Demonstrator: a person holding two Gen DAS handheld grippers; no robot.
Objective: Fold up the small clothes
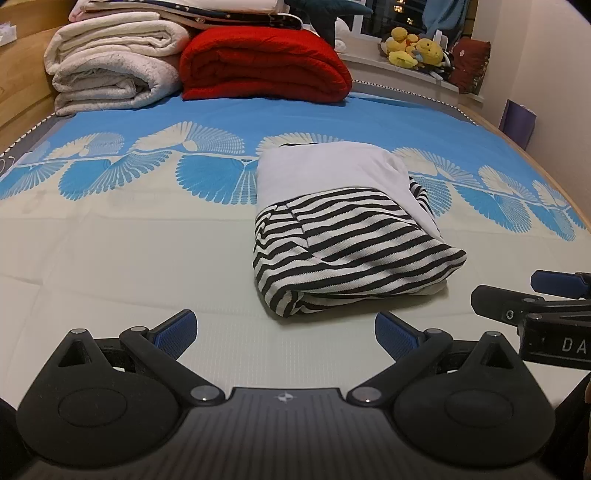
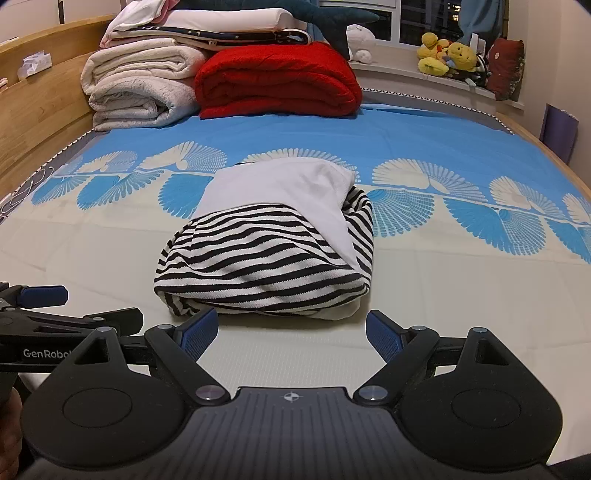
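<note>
Lying folded mid-bed: striped garment (white panel on top); left gripper and right gripper spread wide, empty, near bed's front edge.

Folded striped-and-white garment on bedsheet

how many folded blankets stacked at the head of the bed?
3 clearly: a red blanket on the right, and two cream blankets stacked to its left. Flatter folded bedding lies on top; more may be hidden there.
</note>
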